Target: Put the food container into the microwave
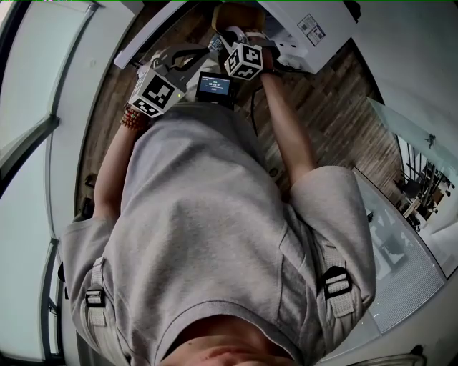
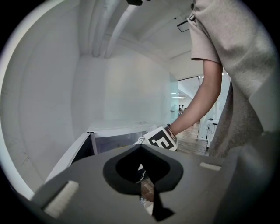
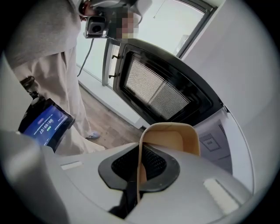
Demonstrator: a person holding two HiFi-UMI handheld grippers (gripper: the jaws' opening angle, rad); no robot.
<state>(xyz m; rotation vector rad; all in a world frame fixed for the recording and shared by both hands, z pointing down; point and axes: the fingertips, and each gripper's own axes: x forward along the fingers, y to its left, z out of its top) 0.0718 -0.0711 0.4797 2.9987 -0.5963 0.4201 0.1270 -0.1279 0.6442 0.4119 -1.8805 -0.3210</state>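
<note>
The food container (image 3: 175, 139) is a tan, thin-walled tub; in the right gripper view its near wall runs down between the jaws, and my right gripper (image 3: 139, 169) is shut on it. In the head view the container (image 1: 230, 16) shows at the top, past the right gripper's marker cube (image 1: 243, 61). The white microwave (image 3: 221, 138) stands just beyond it, its black door (image 3: 159, 85) with a mesh window swung open. My left gripper (image 2: 142, 177) is shut with nothing in it, held beside the right one. The microwave's inside is hidden.
A small device with a blue screen (image 3: 43, 124) hangs at the person's waist, between the two grippers (image 1: 213, 87). Wood floor (image 1: 336, 114) lies below. White walls and glass panels (image 1: 28, 143) close in on the left, and a white counter (image 2: 118, 131) is ahead of the left gripper.
</note>
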